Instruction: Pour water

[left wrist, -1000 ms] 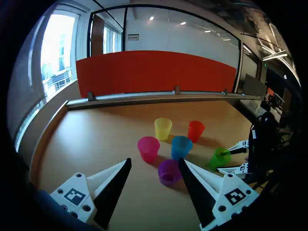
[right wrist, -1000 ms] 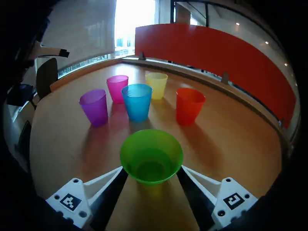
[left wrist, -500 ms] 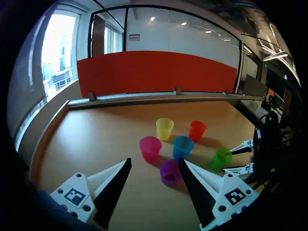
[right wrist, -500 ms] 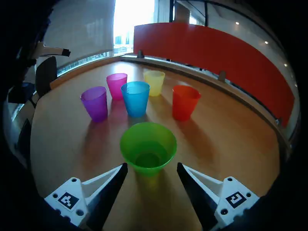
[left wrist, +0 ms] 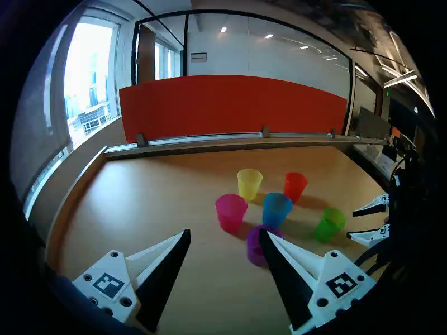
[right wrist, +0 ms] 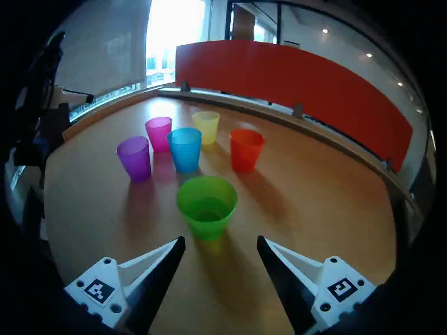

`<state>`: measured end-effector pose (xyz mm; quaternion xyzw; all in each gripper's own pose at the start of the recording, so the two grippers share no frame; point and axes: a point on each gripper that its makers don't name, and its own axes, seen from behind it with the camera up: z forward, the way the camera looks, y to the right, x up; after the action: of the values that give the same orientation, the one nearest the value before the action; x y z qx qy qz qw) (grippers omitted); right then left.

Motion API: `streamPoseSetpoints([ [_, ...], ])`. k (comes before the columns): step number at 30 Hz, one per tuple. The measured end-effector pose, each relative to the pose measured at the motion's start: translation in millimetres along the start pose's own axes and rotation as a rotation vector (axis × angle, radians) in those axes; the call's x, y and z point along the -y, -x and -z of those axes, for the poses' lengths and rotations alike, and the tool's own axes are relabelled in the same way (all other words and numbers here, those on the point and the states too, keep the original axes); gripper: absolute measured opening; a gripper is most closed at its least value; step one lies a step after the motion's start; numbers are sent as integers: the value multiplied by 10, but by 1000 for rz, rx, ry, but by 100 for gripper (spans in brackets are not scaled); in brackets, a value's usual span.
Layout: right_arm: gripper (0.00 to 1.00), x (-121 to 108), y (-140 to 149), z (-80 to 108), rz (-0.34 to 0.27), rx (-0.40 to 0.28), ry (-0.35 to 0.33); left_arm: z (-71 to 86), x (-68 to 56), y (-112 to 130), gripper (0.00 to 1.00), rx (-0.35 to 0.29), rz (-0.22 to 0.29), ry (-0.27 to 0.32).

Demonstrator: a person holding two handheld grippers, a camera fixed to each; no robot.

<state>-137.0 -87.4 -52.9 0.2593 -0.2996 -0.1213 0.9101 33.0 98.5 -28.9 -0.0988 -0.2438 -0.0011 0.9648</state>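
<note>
Hovering wide open, the right gripper (right wrist: 219,241) faces the green cup (right wrist: 207,207); a good pour likely wants a centred, level grip, the left gripper (left wrist: 224,231) equally wide and empty.

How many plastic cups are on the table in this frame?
6. In the right gripper view: green cup in front, alone; behind it purple cup at left, then pink cup, blue cup, yellow cup farthest, red cup at right. None seems hidden.

Daylight floods through blown-out windows (left wrist: 89,72) as ceiling lights (left wrist: 223,28) glow; cups (right wrist: 185,148) cast soft shadows across the worktop (right wrist: 335,212), edges bowed by fisheye.
</note>
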Motion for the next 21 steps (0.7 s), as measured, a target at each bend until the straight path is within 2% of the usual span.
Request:
streamPoseSetpoints([
  [11, 100, -192, -304, 435, -143, -97, 147, 19, 206, 11, 90, -25, 17, -29],
  [21, 100, -418, -559, 690, -191, -198, 255, 49, 455, -90, 90, -60, 35, -73],
])
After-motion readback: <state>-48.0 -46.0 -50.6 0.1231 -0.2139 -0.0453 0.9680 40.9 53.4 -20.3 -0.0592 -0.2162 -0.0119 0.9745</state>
